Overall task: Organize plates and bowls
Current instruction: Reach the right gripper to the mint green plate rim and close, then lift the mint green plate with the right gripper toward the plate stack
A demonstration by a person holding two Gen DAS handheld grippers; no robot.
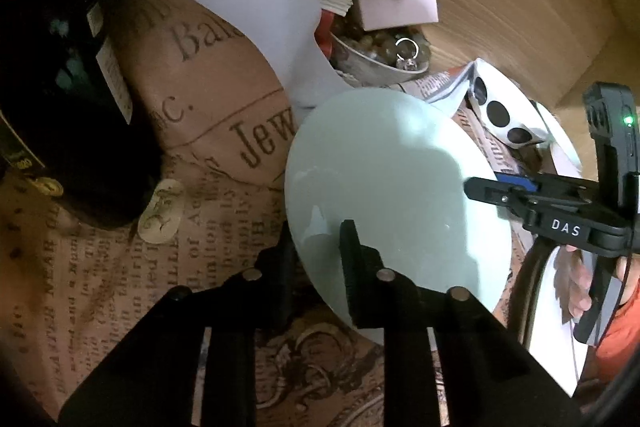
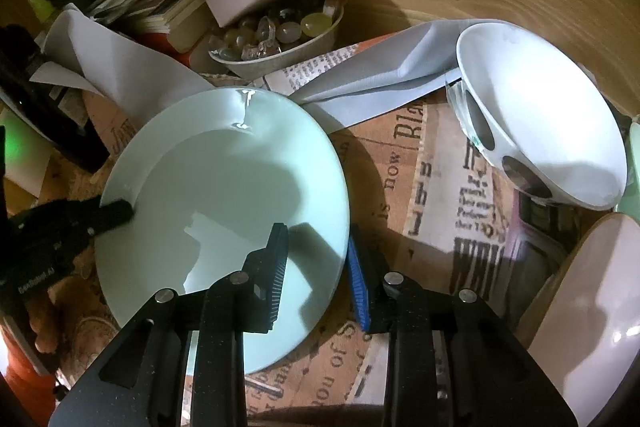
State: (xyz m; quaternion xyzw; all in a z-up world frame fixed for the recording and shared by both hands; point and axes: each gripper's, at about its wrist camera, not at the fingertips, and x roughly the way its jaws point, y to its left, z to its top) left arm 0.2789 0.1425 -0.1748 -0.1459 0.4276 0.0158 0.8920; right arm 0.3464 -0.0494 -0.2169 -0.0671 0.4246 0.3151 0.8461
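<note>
1. My left gripper (image 1: 320,263) is nearest me. Its jaws are pinched on the near-left rim of the pale green plate (image 1: 392,167), one finger over the face and the other under the edge.
2. My right gripper (image 2: 316,273) clamps the same plate on the opposite rim, with its black pad on top and its blue pad outside the edge. Both hands are on the plate, so neither is the nearer one.
3. The plate is round and has no long axis. What matters is the line between my two grips, which runs straight across its middle. I judge that both hands must move together and level, or the plate will twist in the pads.
4. The plate sits between my grippers, low over the newsprint cloth (image 2: 432,187). I cannot tell whether it has left the cloth.
5. Farther off to my right, a white spotted bowl (image 2: 552,131) lies tipped on its side, well apart from the plate. A pinkish dish (image 2: 592,287) lies near it.
6. Farthest ahead is a bowl of stones (image 2: 276,39), close to the plate's far rim. It is the thing to clear if I carry the plate forward.
</note>
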